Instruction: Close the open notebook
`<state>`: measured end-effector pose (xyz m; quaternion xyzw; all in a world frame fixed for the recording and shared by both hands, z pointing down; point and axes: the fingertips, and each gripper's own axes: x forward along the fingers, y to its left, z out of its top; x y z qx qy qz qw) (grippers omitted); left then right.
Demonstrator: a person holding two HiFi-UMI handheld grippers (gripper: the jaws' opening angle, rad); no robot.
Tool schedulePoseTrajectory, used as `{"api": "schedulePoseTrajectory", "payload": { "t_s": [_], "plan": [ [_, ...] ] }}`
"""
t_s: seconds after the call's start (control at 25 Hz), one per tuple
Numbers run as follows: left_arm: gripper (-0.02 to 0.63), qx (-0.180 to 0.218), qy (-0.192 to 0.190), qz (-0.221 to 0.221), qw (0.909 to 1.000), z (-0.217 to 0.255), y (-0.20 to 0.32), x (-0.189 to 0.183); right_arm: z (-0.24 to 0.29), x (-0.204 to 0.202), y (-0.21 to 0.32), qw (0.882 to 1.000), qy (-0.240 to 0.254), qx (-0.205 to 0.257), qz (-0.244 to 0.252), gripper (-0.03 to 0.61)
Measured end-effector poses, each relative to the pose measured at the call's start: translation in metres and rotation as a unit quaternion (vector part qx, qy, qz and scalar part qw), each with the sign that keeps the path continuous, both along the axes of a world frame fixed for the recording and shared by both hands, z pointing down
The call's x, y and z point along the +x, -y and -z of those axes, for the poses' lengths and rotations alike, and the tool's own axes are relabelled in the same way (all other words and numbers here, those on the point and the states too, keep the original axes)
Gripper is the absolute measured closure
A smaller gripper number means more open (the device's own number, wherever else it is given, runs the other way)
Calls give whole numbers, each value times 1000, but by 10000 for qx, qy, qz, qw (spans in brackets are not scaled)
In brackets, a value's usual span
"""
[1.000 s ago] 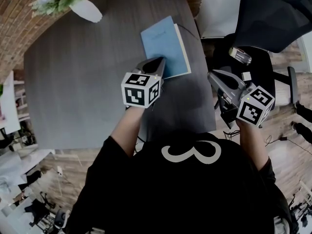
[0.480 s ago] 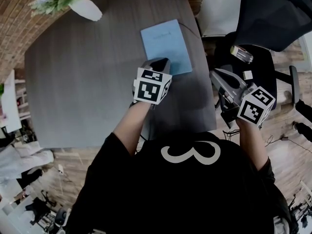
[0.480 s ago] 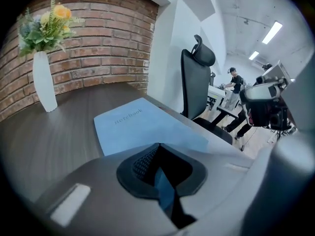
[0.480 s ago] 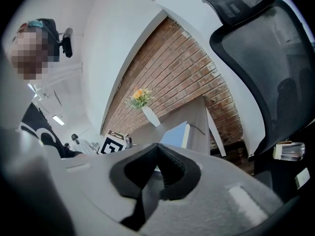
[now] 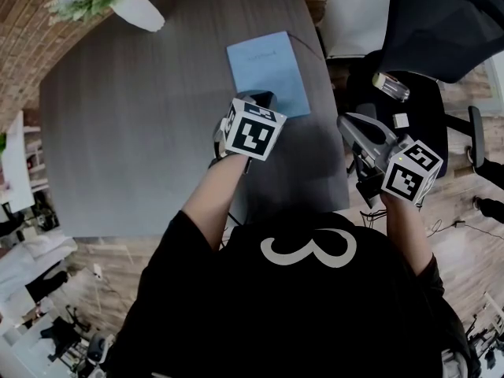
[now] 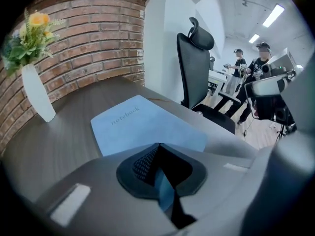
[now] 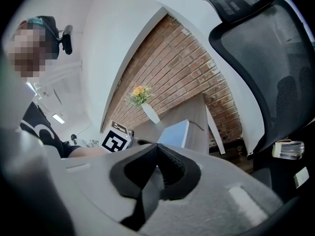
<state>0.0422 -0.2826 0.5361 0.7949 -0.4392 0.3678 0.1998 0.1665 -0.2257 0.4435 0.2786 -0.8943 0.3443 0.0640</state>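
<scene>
Closure looks complete: the notebook [image 5: 268,71] lies flat on the far right part of the dark table [image 5: 118,148], blue cover up with no open pages showing, so by my judgement nothing is left but to draw the tools away. The left gripper [image 5: 262,98] sits at the book's near edge, its jaws pressed together with nothing between them; whether the tips touch the cover I cannot tell. The right gripper [image 5: 346,121] hangs off the table's right side, well apart from the book, its jaws likewise clenched on nothing. The head view gives the layout. Only the left gripper view shows the word printed on the cover and people standing far off past the office chair [image 6: 194,63].
</scene>
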Motion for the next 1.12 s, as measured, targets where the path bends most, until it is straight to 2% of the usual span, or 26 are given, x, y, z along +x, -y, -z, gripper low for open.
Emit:
{"api": "schedulePoseTrajectory", "payload": {
  "t_s": [0.12,0.28,0.48,0.68,0.8,0.92,1.12],
  "plan": [
    [601,23,296,-147,9995,0,-1,3,0,0,0,10000,-32,-13,33,577],
    [603,-20,393,-226,9990,-1,-1,5,1,-3,2,9999,-39,-32,94,577],
    [598,-82,281,-248,9993,0,-2,4,1,-5,5,9996,-258,-12,89,577],
    [598,130,14,-121,9998,17,0,1,6,-11,3,9994,-323,39,93,577],
    [598,191,-282,-71,9994,32,-6,0,15,-17,-1,9990,-382,170,157,577],
    [598,221,-780,21,9967,57,-19,-1,29,-25,-7,9981,-420,404,185,577],
    [598,672,-1742,220,9822,116,-55,-11,60,-40,-24,9959,-409,780,191,577]
  ]
}}
